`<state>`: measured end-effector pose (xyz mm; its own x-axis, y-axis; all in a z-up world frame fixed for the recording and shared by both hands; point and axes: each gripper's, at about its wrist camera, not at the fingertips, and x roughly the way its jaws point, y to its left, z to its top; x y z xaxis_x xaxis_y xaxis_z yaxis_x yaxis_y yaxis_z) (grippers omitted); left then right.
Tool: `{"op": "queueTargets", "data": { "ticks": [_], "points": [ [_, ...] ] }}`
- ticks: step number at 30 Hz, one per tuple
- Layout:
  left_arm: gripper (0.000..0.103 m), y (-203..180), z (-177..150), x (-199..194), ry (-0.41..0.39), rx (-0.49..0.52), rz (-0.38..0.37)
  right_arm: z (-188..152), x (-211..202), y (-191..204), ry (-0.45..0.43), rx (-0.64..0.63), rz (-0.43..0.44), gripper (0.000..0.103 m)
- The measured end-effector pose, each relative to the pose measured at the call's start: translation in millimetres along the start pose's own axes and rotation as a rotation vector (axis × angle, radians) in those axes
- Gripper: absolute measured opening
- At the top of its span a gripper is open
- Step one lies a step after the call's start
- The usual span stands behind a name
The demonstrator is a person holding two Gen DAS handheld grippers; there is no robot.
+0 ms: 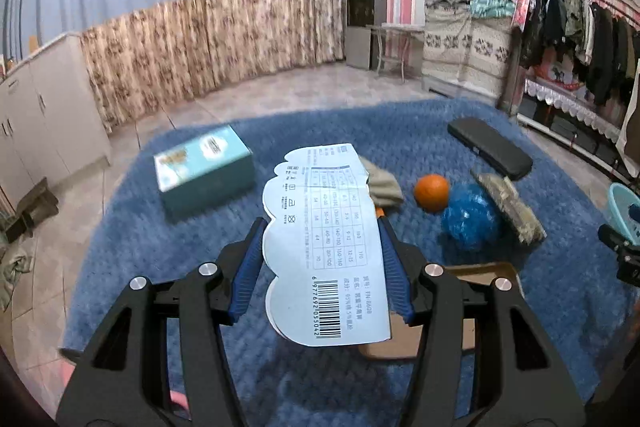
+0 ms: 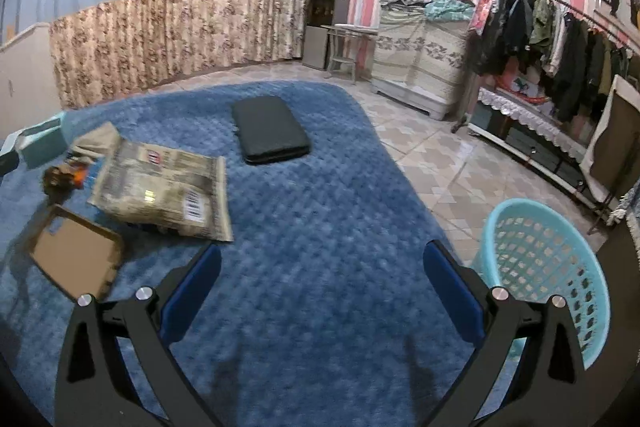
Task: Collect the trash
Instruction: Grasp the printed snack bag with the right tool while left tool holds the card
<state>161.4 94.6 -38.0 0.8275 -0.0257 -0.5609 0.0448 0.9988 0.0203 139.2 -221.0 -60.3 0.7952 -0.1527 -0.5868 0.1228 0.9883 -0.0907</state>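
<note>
the left gripper (image 1: 322,259) was clamped on a pale blue paper tag (image 1: 324,247) in the lower middle of the left wrist view, its blue pads pressing the tag's two long edges so that it stood clear of the blue rug (image 1: 160,267) below; holding it edge to edge looked like the way to carry such a thin flat piece without crumpling it. the tag had a scalloped, cloud-like outline on its left side, a straight right edge, a printed size table near the top, care symbols beside that, and a barcode near the bottom. the right gripper (image 2: 322,285) stood open and empty in the lower middle of the right wrist view, over bare rug, probably kept free for the next piece. the turquoise mesh basket (image 2: 544,267) sat at the lower right of that view on the tiled floor just off the rug's edge, the likely place for the trash. other pieces lay on the rug: a crinkled printed wrapper (image 2: 164,191) left of centre, and a shallow cardboard lid (image 2: 76,255) at the lower left.
</note>
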Motion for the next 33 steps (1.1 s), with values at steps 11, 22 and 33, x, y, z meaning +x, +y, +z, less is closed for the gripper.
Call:
{"op": "queueTargets", "data": {
  "ticks": [11, 22, 33],
  "points": [
    [0.054, 32.3, -0.6, -21.3, -0.026, -0.066, 0.026, 12.3, 2.4, 77.4, -0.004, -0.120, 0.149, 0.099],
    [0.054, 46.6, -1.2, -20.5, -0.026, -0.084, 0.033, 16.9, 42.6, 118.1, 0.059, -0.200, 0.144, 0.090],
    [0.054, 22.6, 11.1, -19.9, -0.049, -0.057, 0.021, 32.9, 32.2, 63.4, 0.029, -0.068, 0.253, 0.006]
  ]
}}
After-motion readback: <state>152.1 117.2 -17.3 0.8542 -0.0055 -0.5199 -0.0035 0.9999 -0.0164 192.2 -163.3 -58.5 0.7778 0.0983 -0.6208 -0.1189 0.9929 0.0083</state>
